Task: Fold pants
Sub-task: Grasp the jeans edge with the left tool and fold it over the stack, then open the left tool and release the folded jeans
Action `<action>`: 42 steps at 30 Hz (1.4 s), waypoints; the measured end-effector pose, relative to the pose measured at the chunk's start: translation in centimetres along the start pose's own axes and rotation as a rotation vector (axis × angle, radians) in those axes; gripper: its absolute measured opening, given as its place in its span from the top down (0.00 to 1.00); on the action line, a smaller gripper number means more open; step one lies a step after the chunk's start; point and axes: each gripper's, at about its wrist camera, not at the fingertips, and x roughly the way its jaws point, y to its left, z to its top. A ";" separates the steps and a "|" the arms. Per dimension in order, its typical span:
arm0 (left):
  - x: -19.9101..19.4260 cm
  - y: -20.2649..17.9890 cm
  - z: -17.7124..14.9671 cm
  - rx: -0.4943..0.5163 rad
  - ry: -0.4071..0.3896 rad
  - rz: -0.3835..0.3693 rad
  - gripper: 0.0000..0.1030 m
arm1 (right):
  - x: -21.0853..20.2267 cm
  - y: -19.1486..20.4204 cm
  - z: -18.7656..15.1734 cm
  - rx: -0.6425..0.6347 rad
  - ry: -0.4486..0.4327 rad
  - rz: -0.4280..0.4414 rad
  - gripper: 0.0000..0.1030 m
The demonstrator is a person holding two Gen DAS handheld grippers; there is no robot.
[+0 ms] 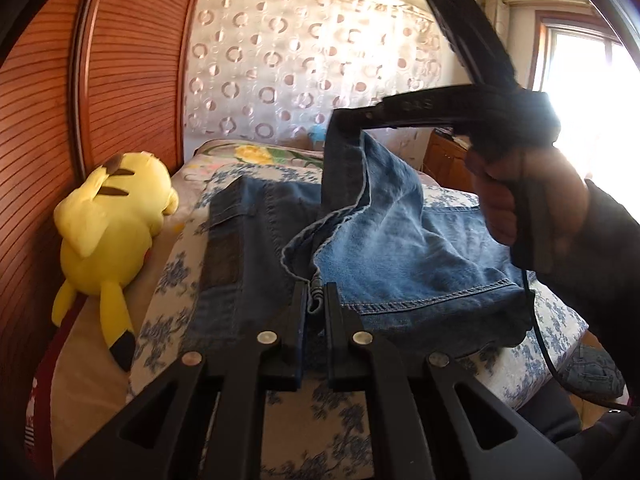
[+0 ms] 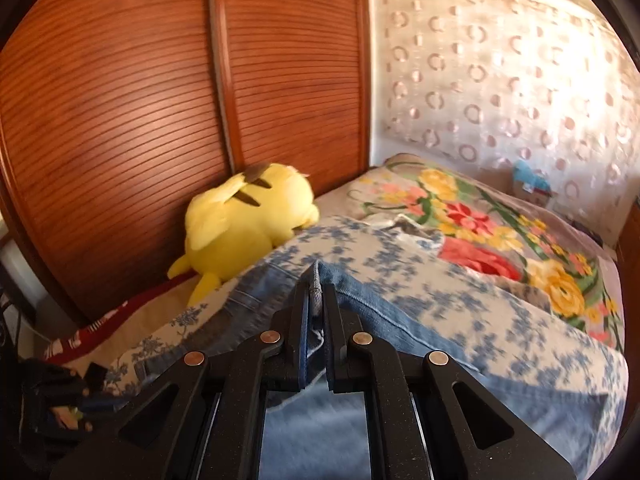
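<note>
Blue jeans [image 1: 400,248] lie across a bed with a blue-flowered sheet [image 1: 172,280]. In the left wrist view my left gripper [image 1: 316,300] is shut on a hem edge of the denim, low over the bed. Up and to the right, a hand [image 1: 532,200] holds my right gripper [image 1: 340,124], shut on another edge of the jeans and lifting that part so the cloth hangs in a fold. In the right wrist view the right gripper [image 2: 316,292] pinches a thick denim hem, and the jeans [image 2: 380,312] trail below it, blurred.
A yellow plush toy [image 1: 108,224] [image 2: 248,216] lies at the bed's left side against slatted wooden wardrobe doors [image 1: 128,60]. A bright floral blanket [image 2: 480,220] covers the far end. A ring-patterned curtain [image 1: 300,60] hangs behind, with a window [image 1: 588,72] at right.
</note>
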 end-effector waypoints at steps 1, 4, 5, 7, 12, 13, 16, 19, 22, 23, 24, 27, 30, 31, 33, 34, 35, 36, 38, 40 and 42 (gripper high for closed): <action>0.0 0.2 -0.2 -0.006 0.005 0.002 0.97 | 0.6 0.4 0.2 -0.010 0.006 0.004 0.96; -0.2 0.5 -0.8 -0.005 0.015 0.013 0.97 | 2.1 1.6 0.9 -0.023 0.011 0.009 0.96; -0.3 0.7 -1.0 -0.005 0.015 0.019 0.97 | 2.6 2.0 1.2 -0.021 0.011 0.018 0.96; -0.6 1.1 -1.1 -0.017 0.012 0.021 0.97 | 3.2 2.6 1.7 -0.025 0.008 0.019 0.96; -0.5 2.2 -1.5 -0.031 0.033 0.030 0.96 | 4.5 3.8 2.7 -0.045 0.028 0.000 0.94; -0.3 2.2 -1.6 -0.023 0.044 0.032 0.96 | 4.5 4.0 2.6 -0.056 0.034 -0.006 0.90; -0.2 2.1 -1.7 -0.013 0.051 0.041 0.95 | 4.5 4.1 2.3 -0.077 0.040 -0.003 0.78; -0.2 2.0 -1.6 -0.011 0.061 0.048 0.90 | 3.6 3.5 2.0 -0.061 0.033 -0.009 0.65; -0.2 2.0 -1.5 0.000 0.068 0.074 0.83 | 2.0 3.2 0.8 -0.076 0.031 -0.012 0.64; -0.2 2.2 -1.5 -0.002 0.069 0.077 0.82 | 1.3 2.9 -0.1 -0.084 0.033 -0.024 0.64; -0.2 2.3 -1.5 -0.004 0.072 0.079 0.75 | 0.7 2.6 -0.8 -0.081 0.035 -0.025 0.64; -0.1 2.5 -1.3 0.009 0.072 0.094 0.58 | -1.0 1.4 -3.3 -0.052 0.052 -0.029 0.64; -0.2 2.5 -0.9 0.010 0.066 0.108 0.55 | -2.3 0.2 -5.8 -0.015 0.073 -0.036 0.64; -0.3 2.4 -0.7 0.010 0.057 0.109 0.48 | -2.7 -0.1 -6.6 -0.005 0.079 -0.037 0.64; -0.7 2.4 -0.4 0.002 0.032 0.095 0.35 | -3.5 -0.6 -8.2 0.007 0.087 -0.046 0.64; -0.8 2.4 -0.3 -0.002 0.025 0.082 0.35 | -3.9 -0.9 -8.9 0.011 0.087 -0.055 0.64; -0.8 2.3 -0.1 -0.005 0.028 0.069 0.34 | -4.4 -1.2 -9.8 0.020 0.089 -0.061 0.64; -0.8 2.2 0.1 -0.003 0.029 0.069 0.33 | -4.7 -1.4 -10.3 0.031 0.091 -0.060 0.64; -0.7 1.6 0.4 0.013 0.018 0.081 0.33 | -5.5 -2.0 -11.9 0.068 0.098 -0.060 0.64; -0.4 1.0 0.7 0.023 0.019 0.073 0.33 | -6.2 -2.3 -13.0 0.086 0.102 -0.065 0.64; -0.1 0.4 0.8 0.032 0.019 0.075 0.33 | -6.8 -2.6 -14.2 0.103 0.112 -0.067 0.64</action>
